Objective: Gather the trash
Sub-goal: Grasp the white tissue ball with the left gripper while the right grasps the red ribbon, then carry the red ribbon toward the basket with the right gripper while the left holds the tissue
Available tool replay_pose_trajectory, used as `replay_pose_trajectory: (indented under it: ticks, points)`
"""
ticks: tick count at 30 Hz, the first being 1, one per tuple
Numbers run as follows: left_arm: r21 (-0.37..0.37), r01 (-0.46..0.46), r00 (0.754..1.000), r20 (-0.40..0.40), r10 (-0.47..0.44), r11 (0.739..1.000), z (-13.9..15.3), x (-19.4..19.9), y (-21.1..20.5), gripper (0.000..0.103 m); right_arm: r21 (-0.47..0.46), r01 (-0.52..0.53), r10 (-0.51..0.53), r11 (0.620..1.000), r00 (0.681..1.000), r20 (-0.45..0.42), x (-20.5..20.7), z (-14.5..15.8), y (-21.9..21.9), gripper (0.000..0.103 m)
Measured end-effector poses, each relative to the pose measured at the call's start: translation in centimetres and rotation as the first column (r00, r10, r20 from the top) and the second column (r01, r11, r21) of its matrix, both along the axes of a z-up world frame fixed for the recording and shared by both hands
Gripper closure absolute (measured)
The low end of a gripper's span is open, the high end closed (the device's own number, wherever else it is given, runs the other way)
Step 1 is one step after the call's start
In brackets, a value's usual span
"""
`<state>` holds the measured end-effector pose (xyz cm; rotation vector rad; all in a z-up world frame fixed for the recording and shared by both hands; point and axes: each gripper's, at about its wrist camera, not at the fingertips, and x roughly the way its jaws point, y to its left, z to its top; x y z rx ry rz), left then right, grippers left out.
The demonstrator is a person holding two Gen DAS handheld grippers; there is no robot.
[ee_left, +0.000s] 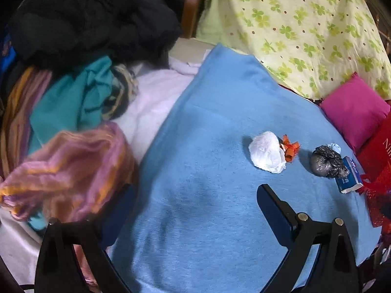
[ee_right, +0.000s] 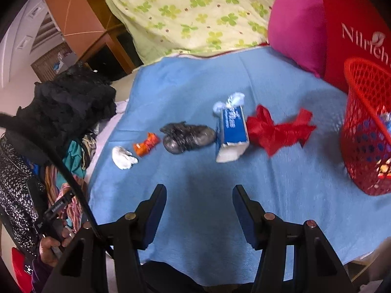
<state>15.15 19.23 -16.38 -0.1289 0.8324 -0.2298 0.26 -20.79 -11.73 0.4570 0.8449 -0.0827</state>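
Altogether five scraps (ee_right: 185, 136), one basket (ee_right: 366, 144)

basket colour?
Red mesh basket, clearest in the right wrist view.

blue blanket (ee_right: 195, 85), pink pillow (ee_right: 295, 24), clothes pile (ee_left: 73, 92)
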Motion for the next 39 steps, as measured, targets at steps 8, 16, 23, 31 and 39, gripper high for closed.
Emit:
replay_pose_trajectory:
  ticks: [8, 16, 23, 31, 39]
  points:
    - [-0.013, 0.095, 0.995, -0.034, -0.095, 0.995, -0.5, 2.6, -5.0, 0.004, 0.04, 0.063, -0.062, 0.997, 0.997, -0.042, -0.1, -3.5, -3.0, 0.043]
    - [-0.079, 0.089, 0.993, -0.066, -0.094, 0.993, -0.3, 7.2, -8.7, 0.004, 0.067, 0.255, -0.251, 0.965, 0.966, -0.055, 2.5, -4.2, -8.0, 0.043]
    - [-0.165, 0.064, 0.988, -0.13, -0.086, 0.984, -1.8, 10.1, -10.7, 0.004, 0.004, 0.34, -0.337, 0.941, 0.933, -0.124, 7.8, -6.2, -11.2, 0.043]
    - [-0.172, 0.05, 0.973, -0.216, -0.087, 0.984, -4.5, 11.2, -12.1, 0.058, -0.027, 0.16, -0.163, 0.987, 0.974, -0.156, 10.8, -8.0, -9.0, 0.07]
    - [-0.218, 0.074, 0.986, -0.132, -0.104, 0.973, -3.3, 8.8, -10.6, 0.071, -0.083, 0.104, -0.112, 0.991, 0.989, -0.096, 8.1, -6.6, -7.3, 0.079]
